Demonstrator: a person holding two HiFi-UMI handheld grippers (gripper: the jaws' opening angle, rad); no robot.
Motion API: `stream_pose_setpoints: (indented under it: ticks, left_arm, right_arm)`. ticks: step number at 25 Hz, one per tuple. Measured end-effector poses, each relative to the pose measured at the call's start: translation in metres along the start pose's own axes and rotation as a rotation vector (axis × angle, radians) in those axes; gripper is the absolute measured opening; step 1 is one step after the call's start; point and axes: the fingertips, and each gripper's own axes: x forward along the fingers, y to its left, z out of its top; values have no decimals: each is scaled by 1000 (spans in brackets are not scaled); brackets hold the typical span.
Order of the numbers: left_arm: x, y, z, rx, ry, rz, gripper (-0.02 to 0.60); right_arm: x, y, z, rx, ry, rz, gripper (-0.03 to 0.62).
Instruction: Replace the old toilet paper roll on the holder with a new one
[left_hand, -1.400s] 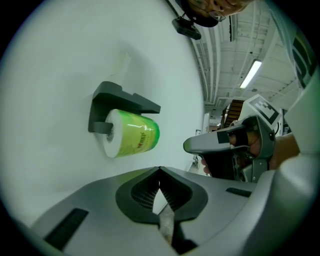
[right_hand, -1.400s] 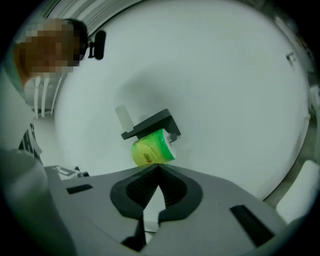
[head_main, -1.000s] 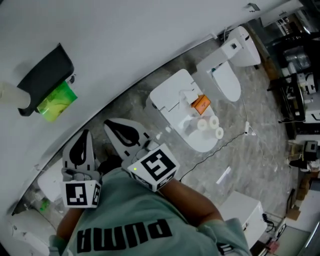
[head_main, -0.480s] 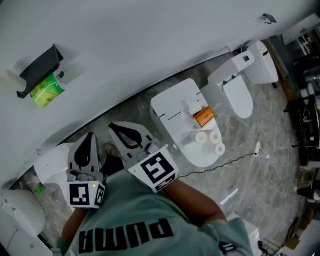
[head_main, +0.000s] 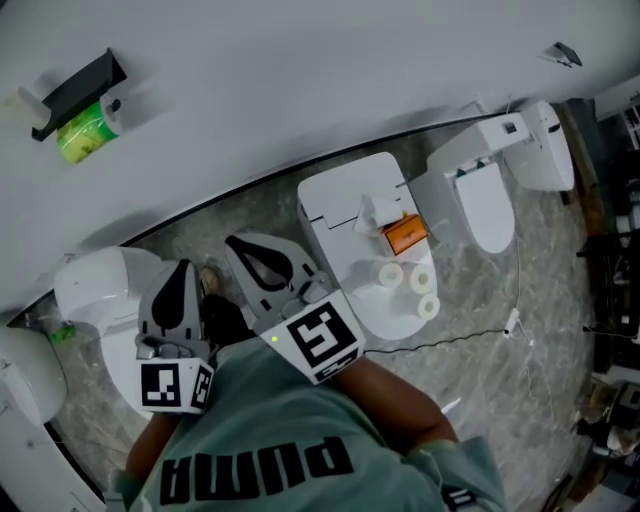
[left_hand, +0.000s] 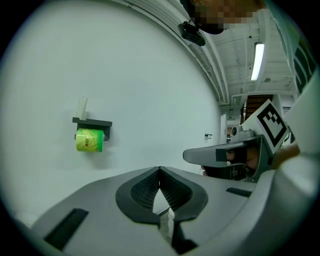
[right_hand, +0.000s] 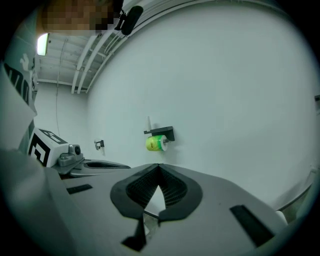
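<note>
Head view: both tongs are pressed together and empty. Left gripper (head_main: 178, 272) and right gripper (head_main: 240, 246) sit well below the holder (head_main: 78, 86), off to its right. The green roll (head_main: 80, 136) hangs under the holder, not yet off. Three white rolls (head_main: 391, 273) lie loose on a toilet lid (head_main: 340, 195), far right of the holder. Risks, my read: shut jaws would knock the roll rather than grab it, and a nudge could send the spares off the lid. Readable: "PUMA" on the shirt (head_main: 250, 462), upside down. The green roll's red print is too small.

The head view looks steeply down; both gripper views face the same distant holder (left_hand: 92, 123).
</note>
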Motion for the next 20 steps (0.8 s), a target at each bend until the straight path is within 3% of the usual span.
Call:
stream_pose_setpoints:
  ticks: [10,20]
  left_arm:
    - [-22,-52,-7,15,6,52,5]
    - [-43,-68,-6,36,20,111,5]
  right_arm:
    - [-52,-2,-8,-6,-18,56,5]
    - [-76,9,-12,-18,-38,88,5]
